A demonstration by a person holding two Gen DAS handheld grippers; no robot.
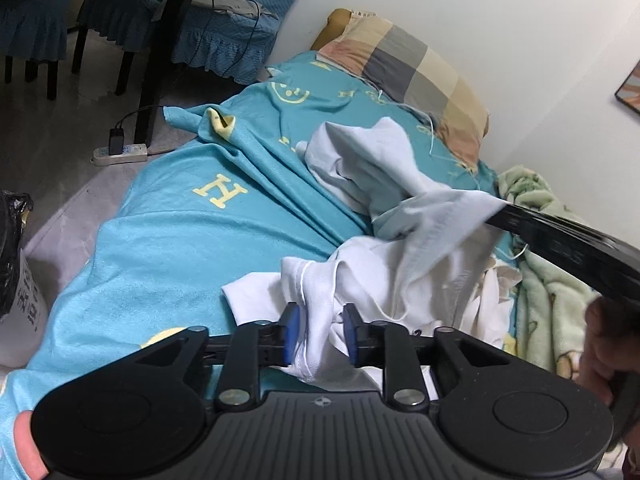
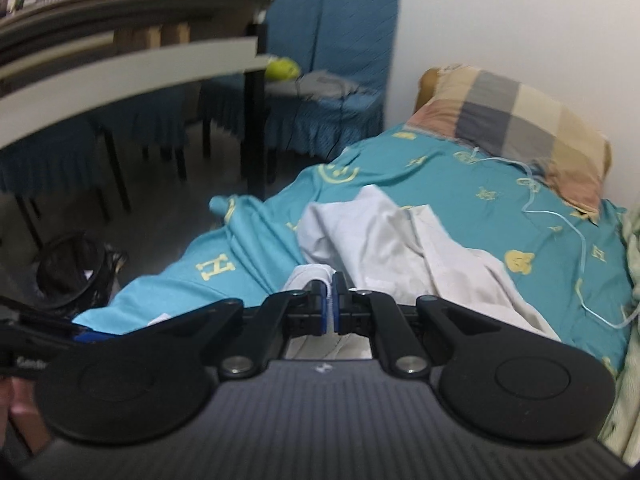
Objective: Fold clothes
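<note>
A crumpled white garment [image 1: 384, 248] is spread in a heap on the teal bedsheet [image 1: 168, 240], which is printed with yellow letters and smiley faces. In the left wrist view, a bunched fold of this garment is caught between the blue pads of the left gripper [image 1: 320, 334]; the pads are kept apart by the thickness of the cloth, so the fabric is gripped rather than loosely touched. In the right wrist view, the right gripper [image 2: 330, 304] is seen with its blue pads nearly together, a thin white edge of the garment pinched between them. From the left view, another edge of the cloth is seen lifted and stretched towards that gripper's black finger. A checked pillow [image 1: 416, 76] is set at the head of the bed against the wall, and a pale green blanket [image 1: 548, 264] is bunched beside the garment.
</note>
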